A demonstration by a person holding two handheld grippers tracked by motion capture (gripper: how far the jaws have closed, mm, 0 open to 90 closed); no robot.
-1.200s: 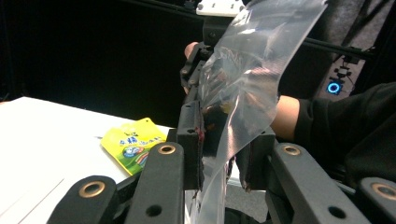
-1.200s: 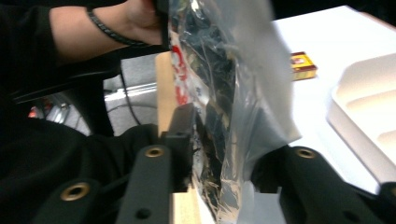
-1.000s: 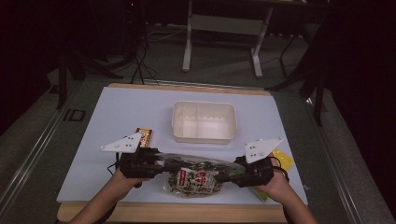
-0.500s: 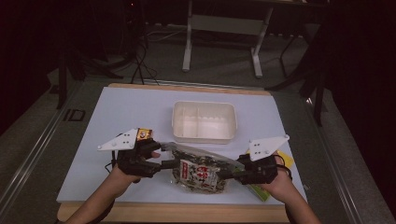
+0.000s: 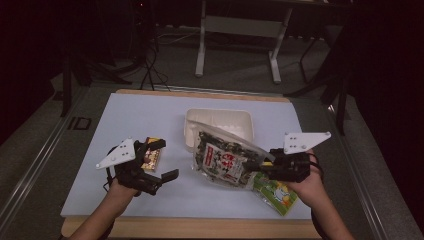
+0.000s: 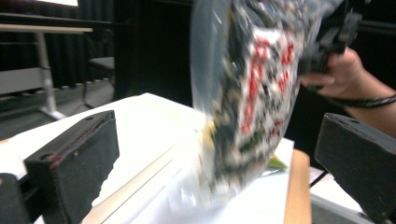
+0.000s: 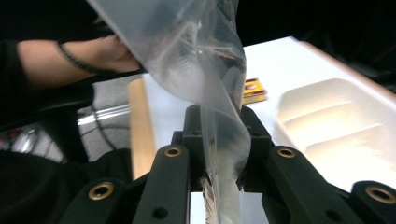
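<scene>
One gripper lets go, the other carries the bag toward the tray

Two grippers started on this bag, by my reading, and only one has it now. The right gripper [image 5: 265, 166], at the lower right of the high view, has its jaws pinched tight on the clear edge of the snack bag [image 5: 223, 160]; in the right gripper view that plastic film [image 7: 219, 140] runs straight down between the two black jaws. The left gripper [image 5: 161, 161], lower left of the high view, has just been opening its jaws and they now stand wide with nothing between them; in the left gripper view the bag [image 6: 252, 93] hangs well beyond them, blurred.

The bag sits at the centre of the high view, tilted up off the table [image 5: 125, 125], its upper end overlapping the near rim of the white tray [image 5: 220, 117]. Its clear wrapper holds dark, speckled contents behind a red and white label.

I judge the step in hand to be the transfer: carrying the bag over to the tray. The next move would call for a steady grip as the limp, dangling bag is brought over the rim, then a release once it rests inside.

As for containers, the tray's visible part looks bare, though the bag hides its near edge. A green packet [image 5: 274, 192] lies flat under the right hand, and a small yellow and red box [image 5: 152, 152] rests just beside the left gripper.
</scene>
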